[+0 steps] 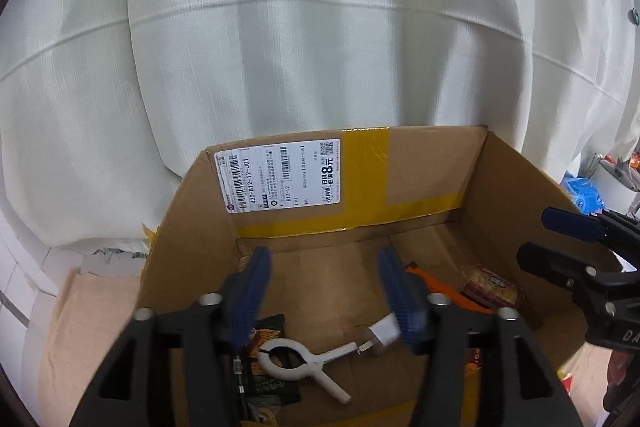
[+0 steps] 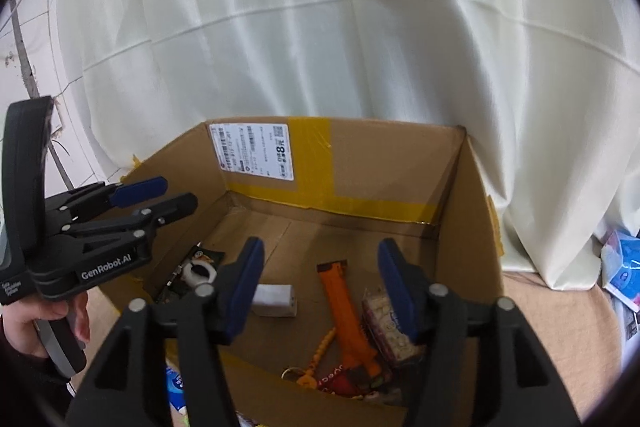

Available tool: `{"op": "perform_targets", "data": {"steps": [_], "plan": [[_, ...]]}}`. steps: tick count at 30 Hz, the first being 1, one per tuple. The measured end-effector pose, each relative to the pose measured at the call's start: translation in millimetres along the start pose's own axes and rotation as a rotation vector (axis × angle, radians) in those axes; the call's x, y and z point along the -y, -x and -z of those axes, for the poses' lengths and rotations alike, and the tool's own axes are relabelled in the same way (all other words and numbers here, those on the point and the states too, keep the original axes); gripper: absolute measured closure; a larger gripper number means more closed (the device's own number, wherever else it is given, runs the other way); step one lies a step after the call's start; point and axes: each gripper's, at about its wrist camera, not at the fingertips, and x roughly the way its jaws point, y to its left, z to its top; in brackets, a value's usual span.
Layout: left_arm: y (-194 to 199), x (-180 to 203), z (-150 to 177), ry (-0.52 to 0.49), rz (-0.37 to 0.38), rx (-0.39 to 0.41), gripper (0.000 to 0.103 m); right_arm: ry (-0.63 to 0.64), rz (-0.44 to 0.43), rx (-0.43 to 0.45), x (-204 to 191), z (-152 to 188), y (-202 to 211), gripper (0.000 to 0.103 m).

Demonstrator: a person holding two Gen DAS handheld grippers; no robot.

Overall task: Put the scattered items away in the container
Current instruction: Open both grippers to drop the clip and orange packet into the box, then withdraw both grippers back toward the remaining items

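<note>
the left hand-held gripper (image 1: 324, 291) hangs over the near left part of an open cardboard box (image 1: 516, 187), its blue-padded fingers (image 1: 252, 295) spread wide with nothing between them. below it, on the box floor, a white plastic clamp (image 1: 304, 361) lies across dark snack packets (image 1: 268, 379), its long handle reaching toward a white charger plug (image 1: 380, 335) just beside it to the right. farther right on the floor an orange strap (image 1: 452, 287) lies next to a clear-wrapped pack of biscuits (image 1: 492, 287). the far wall of the box carries a white shipping label (image 1: 280, 175) and strips of yellow tape (image 1: 368, 155). a white curtain (image 1: 320, 27) hangs behind the box.

in the right wrist view the left hand-held gripper shows at the left edge, over the box's left wall, held by a hand (image 2: 24, 327). the right hand-held gripper (image 2: 320, 287) hovers above the near right part of the box, fingers (image 2: 394, 283) parted and holding nothing. between and below them lie the charger plug, the orange strap running toward the camera, and the biscuit pack touching the strap's right side. near the box's front wall a yellow beaded keychain (image 2: 320, 351) and a red packet (image 2: 340, 383) sit by the strap's lower end. a blue and white packet (image 2: 174, 383) lies outside the box at the near left, and blue packages (image 2: 624, 267) lie on the beige surface (image 2: 560, 307) beyond the right wall.
</note>
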Motion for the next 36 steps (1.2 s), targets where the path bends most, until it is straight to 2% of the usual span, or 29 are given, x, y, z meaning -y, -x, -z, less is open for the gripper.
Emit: {"op": "perform_targets", "data": {"steps": [1, 2, 3, 5, 8, 15, 18, 21, 24, 28, 36], "plan": [[2.1, 0.2, 0.1, 0.001, 0.000, 0.005, 0.025, 0.004, 0.001, 0.004, -0.5, 0.2, 2.7, 0.029], [5.0, 0.5, 0.1, 0.002, -0.003, 0.010, 0.022, 0.004, 0.004, 0.012, -1.7, -0.5, 3.4, 0.024], [8.0, 1.2, 0.2, 0.002, -0.007, 0.011, 0.020, 0.001, 0.007, 0.025, -1.2, -0.6, 6.2, 0.022], [13.3, 3.0, -0.3, 0.000, -0.020, 0.007, 0.020, -0.010, 0.013, 0.046, 0.9, -1.7, 13.7, 0.009], [25.4, 3.0, -1.1, 0.008, -0.022, 0.025, 0.020, -0.024, 0.030, 0.078, 2.2, -4.1, 24.3, 0.000], [88.2, 6.3, 5.1, 0.017, -0.045, 0.129, 0.019, -0.025, 0.065, 0.215, -7.3, -6.0, 90.5, 0.000], [114.2, 6.9, 19.3, 0.016, -0.059, 0.155, 0.008, -0.017, 0.063, 0.226, -15.0, -1.3, 115.9, 0.000], [132.4, 5.6, 35.6, 0.018, -0.056, 0.177, 0.007, -0.002, 0.069, 0.247, -22.6, 9.9, 134.1, 0.000], [141.8, 6.2, 53.2, 0.011, -0.075, 0.173, 0.007, -0.002, 0.059, 0.265, -27.9, 25.3, 148.3, 0.000], [144.2, 7.5, 81.2, 0.016, -0.066, 0.157, 0.007, -0.032, 0.031, 0.267, -29.3, 46.6, 154.1, 0.000], [114.8, 14.9, 140.0, -0.006, -0.041, 0.061, 0.006, -0.041, 0.049, 0.217, -37.5, 95.5, 149.2, 0.000]]}}
